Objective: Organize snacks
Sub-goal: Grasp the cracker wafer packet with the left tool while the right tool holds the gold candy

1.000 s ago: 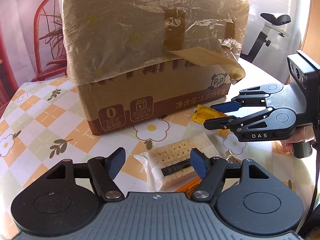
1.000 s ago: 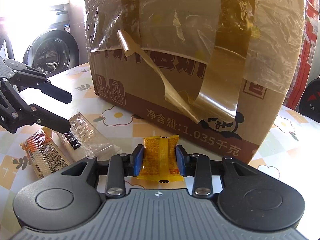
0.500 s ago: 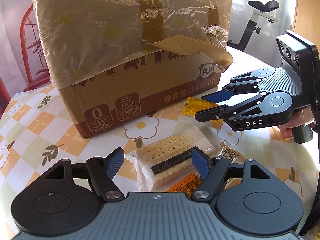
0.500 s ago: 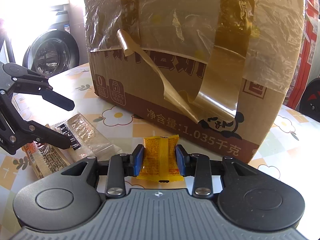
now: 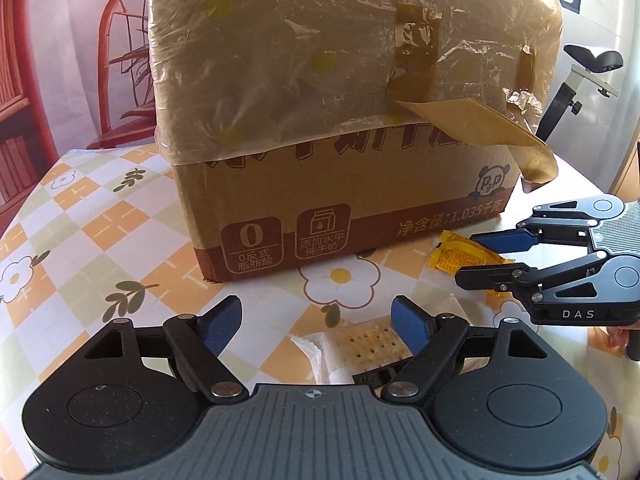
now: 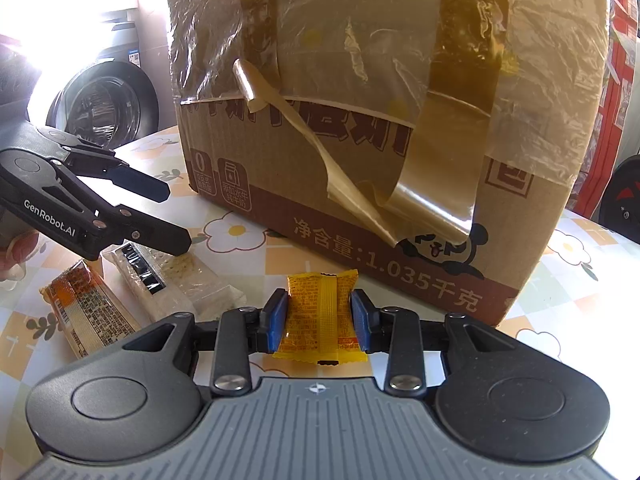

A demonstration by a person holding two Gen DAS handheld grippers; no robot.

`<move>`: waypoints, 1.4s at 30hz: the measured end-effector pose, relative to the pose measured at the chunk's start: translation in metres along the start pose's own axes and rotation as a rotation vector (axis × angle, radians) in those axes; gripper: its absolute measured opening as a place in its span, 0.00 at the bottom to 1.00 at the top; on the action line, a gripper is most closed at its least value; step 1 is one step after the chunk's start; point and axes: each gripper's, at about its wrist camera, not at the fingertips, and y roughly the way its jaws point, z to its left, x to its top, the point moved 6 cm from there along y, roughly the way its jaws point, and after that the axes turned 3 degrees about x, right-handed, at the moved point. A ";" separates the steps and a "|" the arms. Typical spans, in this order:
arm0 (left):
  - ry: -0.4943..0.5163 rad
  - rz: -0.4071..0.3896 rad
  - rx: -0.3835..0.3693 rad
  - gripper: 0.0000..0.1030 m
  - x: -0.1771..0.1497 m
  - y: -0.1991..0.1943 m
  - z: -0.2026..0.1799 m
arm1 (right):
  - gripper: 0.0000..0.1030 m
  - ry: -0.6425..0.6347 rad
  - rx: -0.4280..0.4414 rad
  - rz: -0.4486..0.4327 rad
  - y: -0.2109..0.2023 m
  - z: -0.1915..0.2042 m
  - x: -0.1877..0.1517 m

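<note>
Since a second ago the left gripper [image 5: 316, 322] has shifted so that the cracker pack [image 5: 370, 346] now lies lower in its view and off to the right, half hidden under the right finger, and its jaws are opening, wider than before, with nothing pressed between the pads. From the right wrist view that gripper [image 6: 176, 216] hangs just above the cracker pack [image 6: 160, 276], which lies on the table beside an orange pack [image 6: 90, 312] to its left; the two touch along their long sides. The yellow snack [image 6: 324, 312] sits between the blue pads of the right gripper [image 6: 320, 314], which clamps it at a narrow setting on both side edges, its seam facing up, near the front of the box. From the left wrist view the same yellow snack [image 5: 460, 254] shows at the right, in the right gripper [image 5: 488, 258], low over the table. The box [image 5: 352, 120] stands on the far side, wrapped on top in clear film, with brown tape [image 6: 436, 200] peeling loose down its front. The tablecloth [image 5: 100, 240] is checked in orange and cream with flowers. A washing machine [image 6: 108, 100] stands far left in the right view.
</note>
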 end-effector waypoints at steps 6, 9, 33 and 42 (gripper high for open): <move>0.045 -0.002 -0.009 0.77 -0.008 -0.018 0.001 | 0.35 0.000 0.000 0.000 0.000 0.000 -0.001; 0.090 0.015 -0.032 0.77 -0.016 -0.026 -0.004 | 0.35 -0.001 0.000 0.001 0.000 0.000 -0.001; 0.247 0.027 -0.045 0.78 -0.001 0.012 -0.045 | 0.35 0.023 0.008 0.005 -0.001 0.000 0.003; 0.141 0.043 -0.083 0.69 0.006 0.023 -0.038 | 0.35 0.022 0.008 0.005 -0.001 0.000 0.003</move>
